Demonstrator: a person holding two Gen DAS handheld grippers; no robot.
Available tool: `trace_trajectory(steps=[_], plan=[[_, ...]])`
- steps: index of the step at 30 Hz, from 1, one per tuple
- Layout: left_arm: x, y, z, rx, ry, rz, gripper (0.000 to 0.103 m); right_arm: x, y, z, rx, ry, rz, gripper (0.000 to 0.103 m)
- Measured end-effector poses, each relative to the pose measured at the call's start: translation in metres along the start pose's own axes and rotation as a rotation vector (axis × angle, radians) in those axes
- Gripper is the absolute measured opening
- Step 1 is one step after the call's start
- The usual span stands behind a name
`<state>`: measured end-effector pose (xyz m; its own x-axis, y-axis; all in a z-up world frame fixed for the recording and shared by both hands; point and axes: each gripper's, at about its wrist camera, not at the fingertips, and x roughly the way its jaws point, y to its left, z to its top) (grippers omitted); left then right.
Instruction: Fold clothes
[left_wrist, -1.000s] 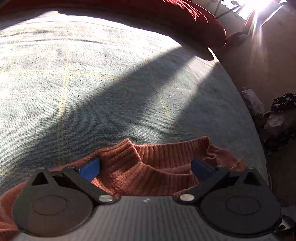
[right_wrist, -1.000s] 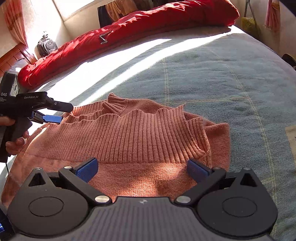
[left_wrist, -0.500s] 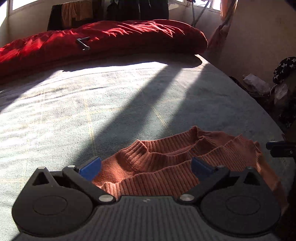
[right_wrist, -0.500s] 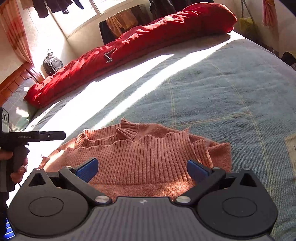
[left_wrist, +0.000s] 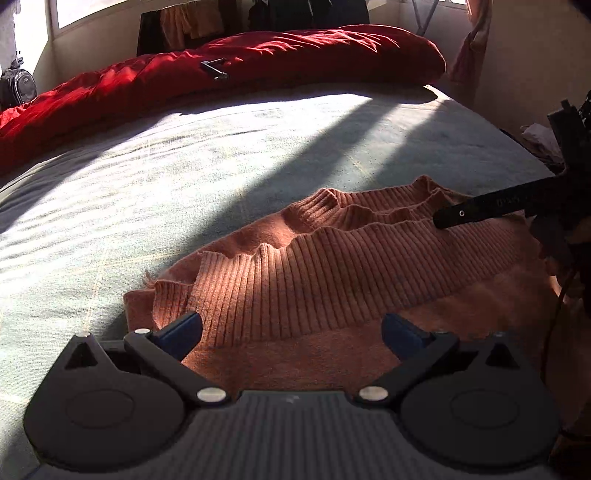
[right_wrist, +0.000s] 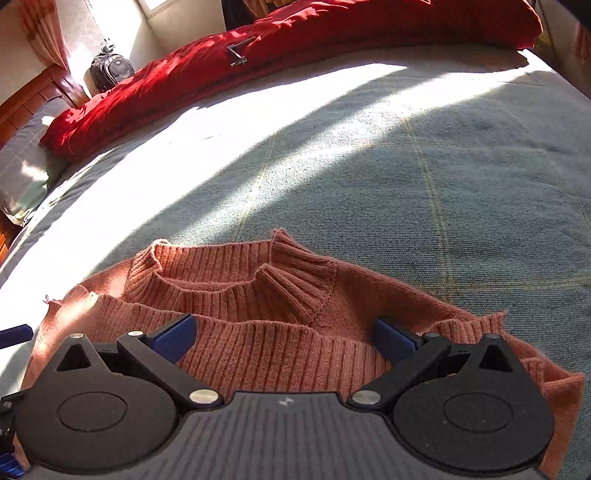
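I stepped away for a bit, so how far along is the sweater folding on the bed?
Done: the orange sweater lies on the bed doubled over, ribbed hem stacked near the collar. In hand: nothing; the left tool and right tool are both open above it. Left: its edges look wavy, so squaring and perhaps another fold.

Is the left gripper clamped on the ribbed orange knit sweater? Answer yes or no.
No: the left gripper has its blue pads spread wide over the ribbed orange knit sweater, gripping nothing.

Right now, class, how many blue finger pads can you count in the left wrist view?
2: one blue pad at lower left, one at lower right, both over the orange sweater. Others may be hidden.
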<state>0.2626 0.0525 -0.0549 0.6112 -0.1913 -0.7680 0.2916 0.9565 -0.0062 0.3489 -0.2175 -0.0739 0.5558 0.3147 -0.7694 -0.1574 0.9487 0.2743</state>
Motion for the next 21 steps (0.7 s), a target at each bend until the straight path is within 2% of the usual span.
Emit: trace_trajectory(steps=[4,9,13,18,21], plan=[[0.013,0.004,-0.006,-0.015,0.036,-0.015,0.103,0.008,0.0,-0.001,-0.031,-0.052,-0.05,0.103],[0.024,0.006,-0.009,-0.034,0.041,-0.034,0.103,0.011,-0.012,0.007,0.065,-0.068,-0.031,0.103],[0.029,0.011,-0.01,-0.044,0.033,-0.063,0.103,0.012,-0.013,0.004,0.06,-0.081,-0.029,0.103],[0.031,0.015,-0.005,-0.036,0.046,-0.087,0.103,0.008,-0.008,0.008,0.028,-0.06,-0.036,0.103],[0.019,0.022,0.001,-0.062,0.032,-0.061,0.103,-0.01,-0.007,0.013,0.089,-0.042,-0.016,0.103]])
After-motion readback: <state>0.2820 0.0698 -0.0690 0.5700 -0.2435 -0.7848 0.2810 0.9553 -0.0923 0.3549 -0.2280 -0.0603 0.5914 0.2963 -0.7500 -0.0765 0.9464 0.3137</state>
